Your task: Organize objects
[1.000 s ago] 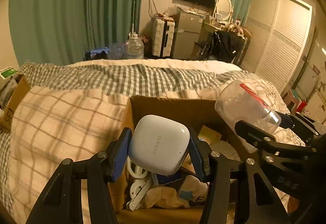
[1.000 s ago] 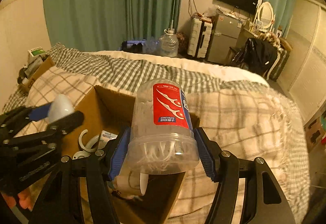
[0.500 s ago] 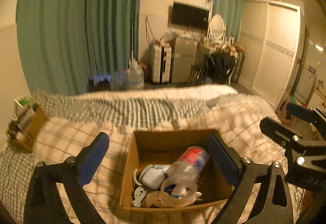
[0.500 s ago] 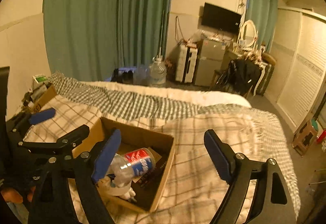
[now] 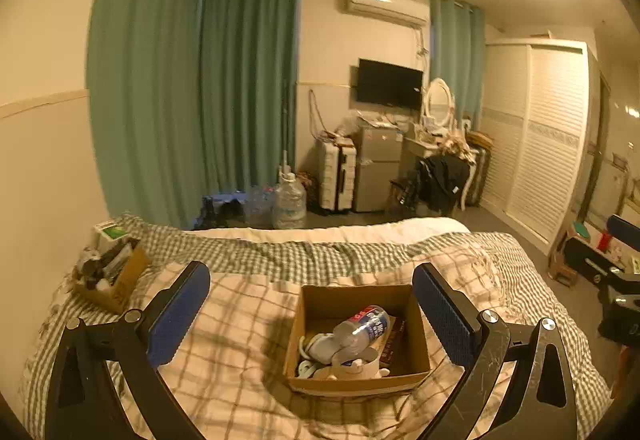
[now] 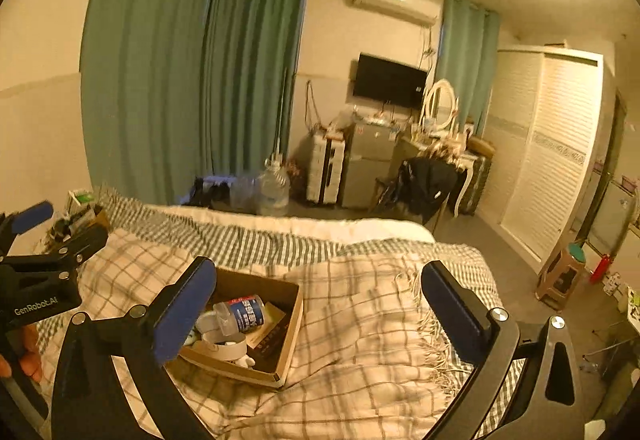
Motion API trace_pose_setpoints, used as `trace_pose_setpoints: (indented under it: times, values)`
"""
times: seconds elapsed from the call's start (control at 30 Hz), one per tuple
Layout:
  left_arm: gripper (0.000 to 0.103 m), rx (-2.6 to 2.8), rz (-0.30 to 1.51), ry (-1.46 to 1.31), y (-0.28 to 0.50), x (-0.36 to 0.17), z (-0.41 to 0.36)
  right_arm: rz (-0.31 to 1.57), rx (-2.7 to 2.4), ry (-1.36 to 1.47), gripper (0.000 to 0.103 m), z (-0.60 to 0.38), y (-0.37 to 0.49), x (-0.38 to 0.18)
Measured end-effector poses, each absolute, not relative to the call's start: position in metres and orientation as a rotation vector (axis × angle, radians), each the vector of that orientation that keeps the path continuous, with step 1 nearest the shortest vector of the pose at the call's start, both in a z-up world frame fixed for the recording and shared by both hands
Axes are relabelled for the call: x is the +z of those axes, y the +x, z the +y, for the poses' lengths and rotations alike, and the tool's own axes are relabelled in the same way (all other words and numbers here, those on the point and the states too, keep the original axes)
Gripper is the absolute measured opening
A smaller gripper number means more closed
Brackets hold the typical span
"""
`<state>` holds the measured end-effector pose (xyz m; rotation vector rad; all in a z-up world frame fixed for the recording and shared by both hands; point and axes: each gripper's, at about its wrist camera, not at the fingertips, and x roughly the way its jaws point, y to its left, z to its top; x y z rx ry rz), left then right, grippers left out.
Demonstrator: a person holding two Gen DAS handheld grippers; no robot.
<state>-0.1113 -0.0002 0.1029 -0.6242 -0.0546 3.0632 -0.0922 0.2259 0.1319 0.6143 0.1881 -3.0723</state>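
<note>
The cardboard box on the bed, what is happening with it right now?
A person holds a two-finger gripper in each hand above the bed. The left gripper and the right gripper are both open and hold nothing. The cardboard box sits on the checked blanket. Inside it lie a clear plastic jar with a red label on its side, a white earbuds case and other small items.

Both raised well above the plaid blanket (image 5: 240, 340), facing the green curtains (image 6: 248, 71) and television (image 5: 390, 83). Left centred over the cardboard box (image 5: 356, 384); right offset rightward. Shared: box (image 6: 294, 324), blanket, far wall.
</note>
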Motion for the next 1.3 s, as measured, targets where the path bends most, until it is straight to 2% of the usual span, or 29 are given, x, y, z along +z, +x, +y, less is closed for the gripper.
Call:
trace_pose_setpoints:
  times: [0.2,0.33,0.47,0.57,0.63,0.8,1.3]
  values:
    - [0.103,3.101,-0.077,-0.501,-0.067,0.084,-0.005,0.155,-3.099,0.463,0.102,0.222,-0.052,0.112]
    - [0.103,3.123,-0.086,-0.531,-0.053,0.042,-0.004,0.188,-3.144,0.364,0.103,0.215,-0.036,0.064]
    - [0.103,3.169,-0.127,-0.478,-0.040,0.006,-0.007,0.170,-3.101,0.512,0.103,0.219,-0.055,0.012]
    - [0.103,3.165,-0.070,-0.519,-0.042,-0.010,-0.006,0.184,-3.105,0.552,0.103,0.220,-0.063,-0.010]
    - [0.103,3.168,-0.045,-0.558,-0.044,-0.015,-0.006,0.204,-3.102,0.558,0.103,0.219,-0.066,-0.015]
    - [0.103,3.149,-0.112,-0.570,-0.041,-0.023,-0.012,0.141,-3.084,0.561,0.103,0.224,-0.066,-0.018]
    - [0.103,3.156,-0.075,-0.593,-0.038,-0.024,-0.005,0.143,-3.091,0.550,0.103,0.222,-0.058,-0.016]
